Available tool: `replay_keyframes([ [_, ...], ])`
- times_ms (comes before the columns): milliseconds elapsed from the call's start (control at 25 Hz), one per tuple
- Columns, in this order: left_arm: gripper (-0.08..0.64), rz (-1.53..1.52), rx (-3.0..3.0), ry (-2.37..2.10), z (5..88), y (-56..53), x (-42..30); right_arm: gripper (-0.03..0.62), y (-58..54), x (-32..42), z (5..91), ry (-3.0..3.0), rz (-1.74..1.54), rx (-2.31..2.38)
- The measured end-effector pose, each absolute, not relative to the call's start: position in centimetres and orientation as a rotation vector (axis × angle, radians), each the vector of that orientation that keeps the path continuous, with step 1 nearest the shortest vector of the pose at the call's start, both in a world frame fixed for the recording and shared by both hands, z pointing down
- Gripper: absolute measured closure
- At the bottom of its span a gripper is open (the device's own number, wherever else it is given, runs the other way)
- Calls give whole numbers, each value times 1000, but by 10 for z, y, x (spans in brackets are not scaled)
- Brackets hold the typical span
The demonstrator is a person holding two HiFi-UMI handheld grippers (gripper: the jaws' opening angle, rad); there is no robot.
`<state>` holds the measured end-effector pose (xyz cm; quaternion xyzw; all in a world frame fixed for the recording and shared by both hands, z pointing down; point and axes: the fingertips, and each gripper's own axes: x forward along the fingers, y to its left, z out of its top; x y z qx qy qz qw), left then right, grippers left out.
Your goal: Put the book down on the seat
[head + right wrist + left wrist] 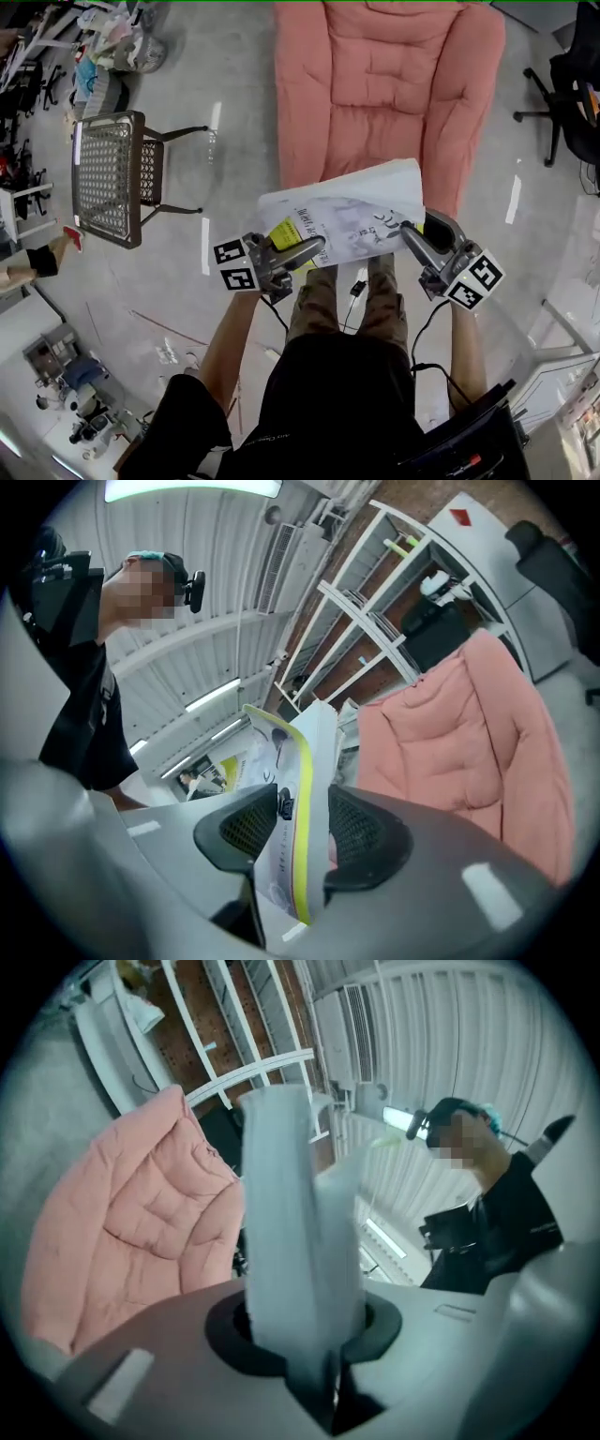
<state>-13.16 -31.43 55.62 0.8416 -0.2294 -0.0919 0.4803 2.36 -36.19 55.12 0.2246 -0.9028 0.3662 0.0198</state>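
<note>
The head view looks steeply down from above the person, with the seat (375, 84) far and the book (347, 211) near the middle. The left gripper (317, 247) carries a camera close behind its jaws, facing right across the scene. The camera on the right gripper (409, 229) faces left in the same way. Both gripper views show the book very near, the seat on the far side and the person on the near side. All three views share book and seat.
</note>
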Motion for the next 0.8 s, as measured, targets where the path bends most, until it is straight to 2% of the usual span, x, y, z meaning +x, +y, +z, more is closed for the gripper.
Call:
replay_keyframes([
  [200, 420, -51, 2055, -675, 664, -356, -126, 424, -376, 41, 653, -2688, 1240, 943],
  [520, 387, 66, 2158, -657, 731, -353, -111, 414, -351, 55, 728, -2563, 1274, 1133],
  [800, 362, 50, 2228, -709, 813, -370, -99, 413, -365, 69, 803, -2566, 1171, 1218],
])
